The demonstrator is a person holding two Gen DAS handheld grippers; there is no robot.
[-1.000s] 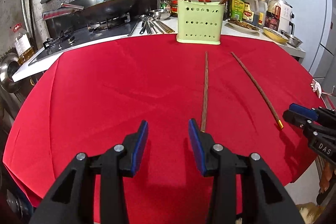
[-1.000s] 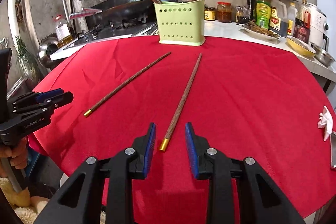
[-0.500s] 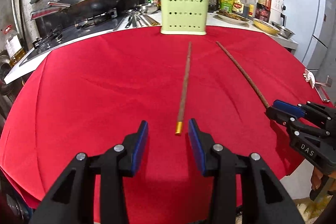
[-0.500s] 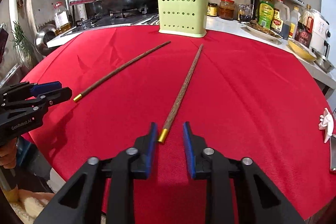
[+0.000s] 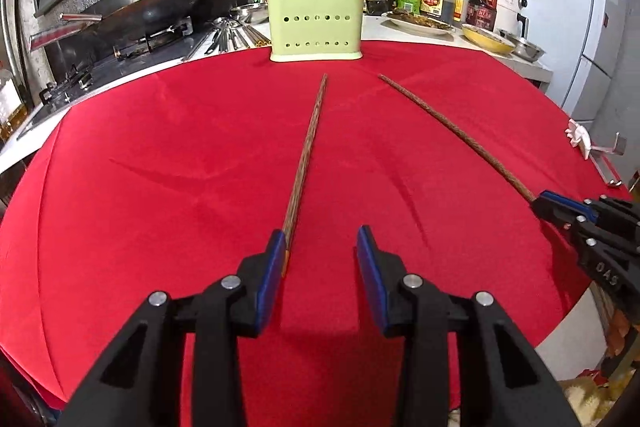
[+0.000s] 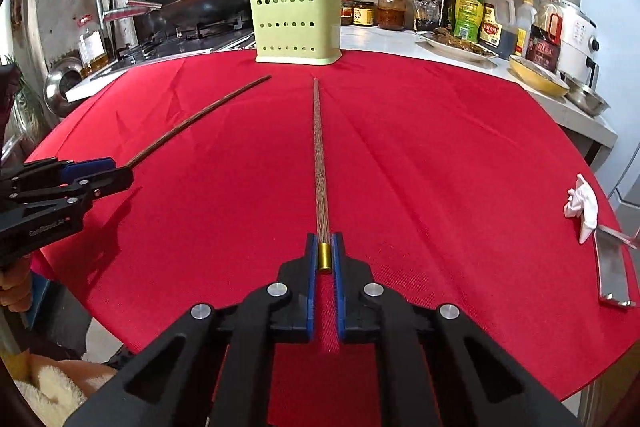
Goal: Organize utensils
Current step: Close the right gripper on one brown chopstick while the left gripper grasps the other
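Two long dark wooden chopsticks with gold end caps lie on the red tablecloth (image 5: 160,167), pointing at a pale green perforated holder (image 5: 316,19) that has several chopsticks standing in it. The left chopstick (image 5: 308,151) ends between the fingers of my left gripper (image 5: 320,237), against the left pad; its jaws are closing and the right pad is still apart. My right gripper (image 6: 325,241) is shut on the gold cap of the right chopstick (image 6: 320,155). In each wrist view the other gripper shows at the side, at the near end of its own chopstick.
Behind the holder (image 6: 296,23) are a stove with a wok (image 5: 160,11), loose metal utensils and a counter with sauce bottles (image 6: 468,15), a plate and a yellow bowl (image 6: 536,75). A crumpled white tissue (image 6: 582,203) and a metal piece (image 6: 610,267) lie at the table's right edge.
The right gripper slid forward and closed its jaws on the gold cap. The left gripper moved forward and to the right, so its chopstick's end now lies between the fingers, by the left pad.
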